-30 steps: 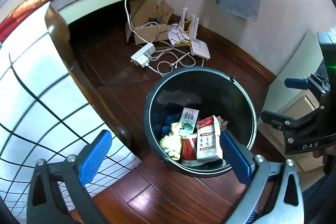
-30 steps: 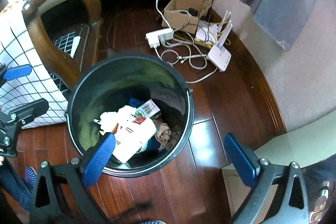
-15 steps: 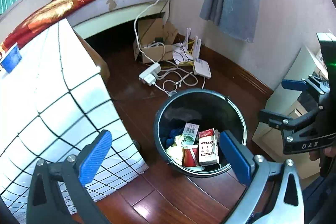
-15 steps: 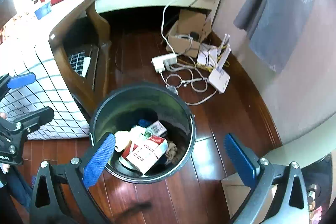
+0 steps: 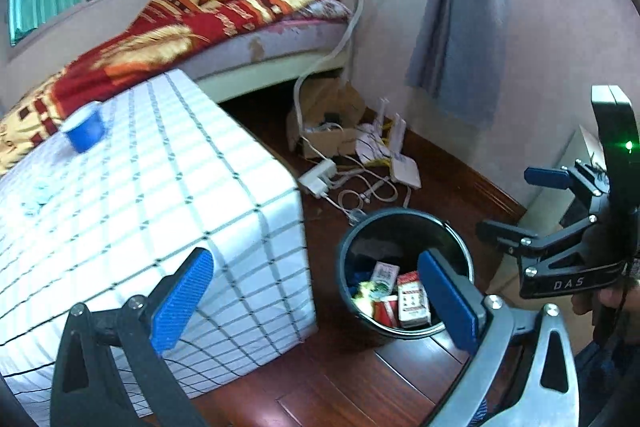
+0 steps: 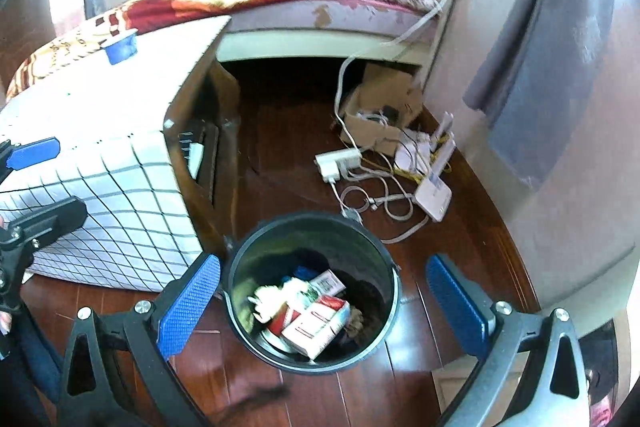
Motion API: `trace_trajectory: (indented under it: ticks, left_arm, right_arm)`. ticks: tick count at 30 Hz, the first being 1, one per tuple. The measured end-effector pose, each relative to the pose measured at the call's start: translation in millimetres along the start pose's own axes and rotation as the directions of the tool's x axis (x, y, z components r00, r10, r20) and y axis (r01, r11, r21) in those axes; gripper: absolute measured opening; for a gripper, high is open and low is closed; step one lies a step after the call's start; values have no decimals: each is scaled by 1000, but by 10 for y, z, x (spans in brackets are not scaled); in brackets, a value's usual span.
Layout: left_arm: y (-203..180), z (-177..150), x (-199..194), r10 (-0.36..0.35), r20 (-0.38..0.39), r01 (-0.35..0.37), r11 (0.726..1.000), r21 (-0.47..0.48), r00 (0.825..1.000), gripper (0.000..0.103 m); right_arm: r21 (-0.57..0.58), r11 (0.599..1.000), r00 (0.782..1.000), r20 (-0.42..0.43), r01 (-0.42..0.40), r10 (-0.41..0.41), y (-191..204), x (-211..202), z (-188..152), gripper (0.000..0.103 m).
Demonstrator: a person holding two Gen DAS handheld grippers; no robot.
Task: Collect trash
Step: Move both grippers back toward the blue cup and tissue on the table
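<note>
My left claw (image 5: pixel 316 301) and right claw (image 6: pixel 322 301) gape empty; round black plastic trash bin (image 6: pixel 390 291) stands upright, red-white carton (image 6: pixel 316 325) lying toward 2 o'clock; only my right view shows the desk's (image 6: pixel 100 115) wooden side.

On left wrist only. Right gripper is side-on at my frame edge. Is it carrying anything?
Observer: No. The right wrist view shows the right gripper open, with nothing between its fingers and the bin ahead of it.
Operator: Is the table end facing the bin all cloth?
Observer: No. That end of the table is bare wood, and something white sits on a lower shelf.
Operator: Anything in the bin my finger hides?
Observer: A brown crumpled piece lies right of the red-and-white carton.
</note>
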State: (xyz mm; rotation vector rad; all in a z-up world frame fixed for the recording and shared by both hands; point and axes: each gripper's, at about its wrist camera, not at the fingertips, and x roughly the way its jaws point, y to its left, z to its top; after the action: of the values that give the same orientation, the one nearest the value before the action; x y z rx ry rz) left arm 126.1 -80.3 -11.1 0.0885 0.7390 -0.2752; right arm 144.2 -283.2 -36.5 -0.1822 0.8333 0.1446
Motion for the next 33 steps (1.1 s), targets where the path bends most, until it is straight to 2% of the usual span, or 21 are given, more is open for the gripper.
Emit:
trace_trajectory:
  ticks: [9, 14, 18, 20, 21, 24, 27, 33]
  left_arm:
    - [663, 14, -311, 119, 54, -114, 990, -86, 991, 103]
    - [1084, -86, -444, 187, 50, -177, 973, -150, 981, 103]
    - [1516, -174, -561, 259, 54, -242, 946, -216, 964, 103]
    - [1721, -189, -598, 297, 50, -277, 929, -244, 954, 101]
    - [1881, -202, -603, 318, 42, -296, 918, -264, 947, 97]
    - [2240, -187, -551, 339, 22, -317, 898, -304, 941, 86]
    - [2532, -146, -425, 354, 1, -334, 883, -330, 935, 84]
    - [2975, -17, -23, 344, -54, -340, 873, -349, 938, 75]
  right_arm:
    - [-55, 995, 991, 92, -88, 92, 509, -97, 384, 103]
    - [-104, 982, 974, 151, -155, 170, 916, -182, 668, 103]
    - [-152, 965, 953, 186, -213, 239, 1261, -176, 881, 103]
    - [-178, 952, 943, 181, -247, 279, 1444, -103, 991, 103]
    - [-194, 947, 942, 168, -257, 291, 1542, -46, 1048, 103]
    - [-223, 935, 944, 119, -277, 308, 1781, 133, 1236, 103]
    - [-220, 925, 937, 99, -308, 336, 1948, 329, 1483, 103]
    - [-264, 905, 930, 70, -332, 362, 2383, 805, 1984, 103]
